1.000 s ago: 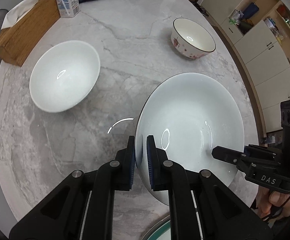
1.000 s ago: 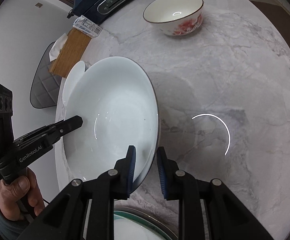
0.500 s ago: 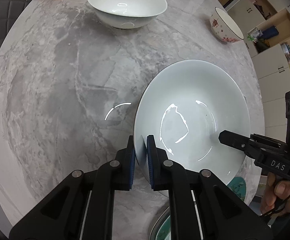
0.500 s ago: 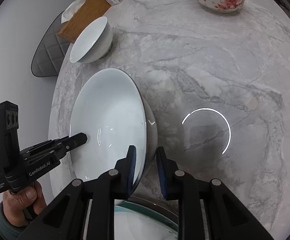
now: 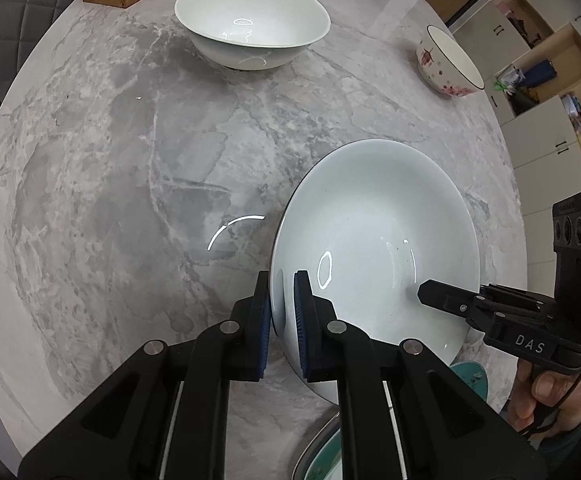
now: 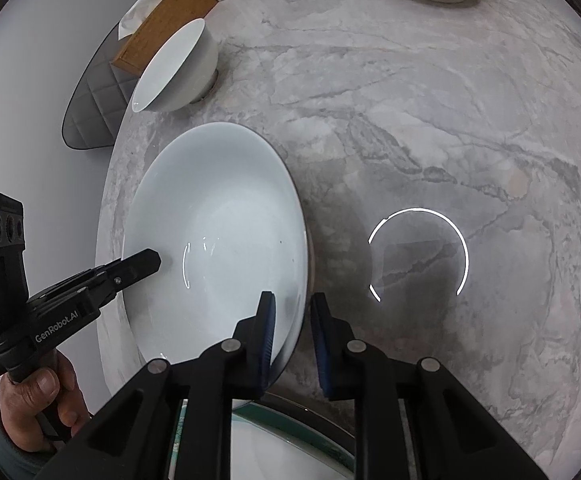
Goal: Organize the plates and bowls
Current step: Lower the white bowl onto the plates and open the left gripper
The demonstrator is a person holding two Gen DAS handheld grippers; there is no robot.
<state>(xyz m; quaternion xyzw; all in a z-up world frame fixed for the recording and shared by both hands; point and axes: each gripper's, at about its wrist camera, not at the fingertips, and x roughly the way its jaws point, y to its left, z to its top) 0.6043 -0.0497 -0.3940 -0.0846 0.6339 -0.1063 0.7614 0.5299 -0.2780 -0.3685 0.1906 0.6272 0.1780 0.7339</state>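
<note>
The large white bowl (image 5: 374,240) sits low over the marble table (image 5: 110,200), rim held from both sides — left gripper (image 5: 281,320) pinched nearly shut on it, right gripper (image 6: 292,336) straddling the opposite rim, slightly wider. Only the right view shows the tissue box (image 6: 162,20) beyond the bowl.
</note>
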